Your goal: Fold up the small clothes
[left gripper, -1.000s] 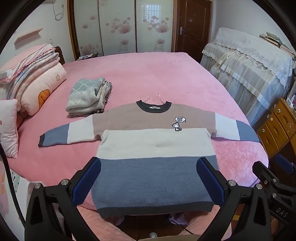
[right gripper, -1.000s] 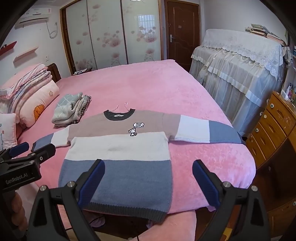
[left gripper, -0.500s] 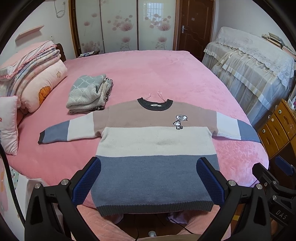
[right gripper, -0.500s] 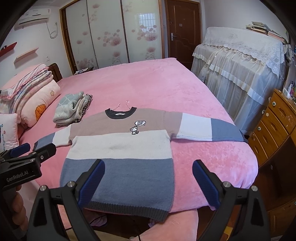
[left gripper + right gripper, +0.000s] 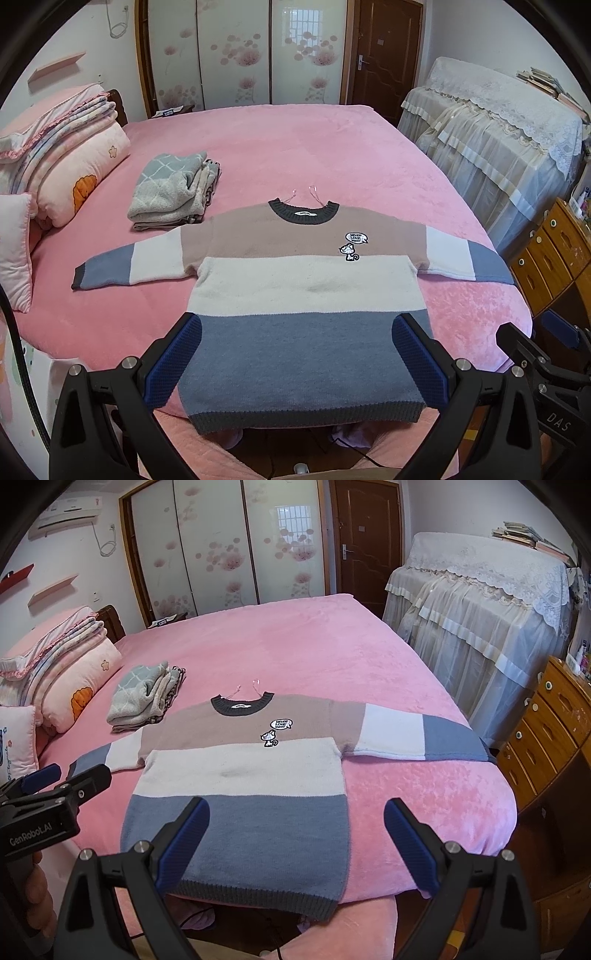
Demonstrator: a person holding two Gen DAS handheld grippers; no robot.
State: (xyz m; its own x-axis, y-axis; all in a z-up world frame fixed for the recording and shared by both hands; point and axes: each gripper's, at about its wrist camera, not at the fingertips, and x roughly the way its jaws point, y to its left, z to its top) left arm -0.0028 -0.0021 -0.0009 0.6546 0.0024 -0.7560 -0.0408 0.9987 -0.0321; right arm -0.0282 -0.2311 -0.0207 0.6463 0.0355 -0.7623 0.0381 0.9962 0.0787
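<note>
A small striped sweater (image 5: 295, 280) in tan, cream and blue-grey lies flat, face up, on the pink bed (image 5: 295, 147), sleeves spread, hem at the near edge. It also shows in the right wrist view (image 5: 243, 768). My left gripper (image 5: 297, 354) is open and empty, held above the sweater's hem. My right gripper (image 5: 295, 838) is open and empty, above the hem's right corner. The left gripper also shows at the left edge of the right wrist view (image 5: 48, 797), and the right gripper at the right edge of the left wrist view (image 5: 546, 362).
A stack of folded clothes (image 5: 173, 192) lies on the bed left of the sweater. Pillows and folded quilts (image 5: 62, 162) sit at the far left. A wooden drawer chest (image 5: 554, 254) and lace-covered furniture (image 5: 498, 129) stand to the right.
Both grippers have drawn back and risen slightly, so the sweater sits a little lower in view. Nothing was grasped or moved.
</note>
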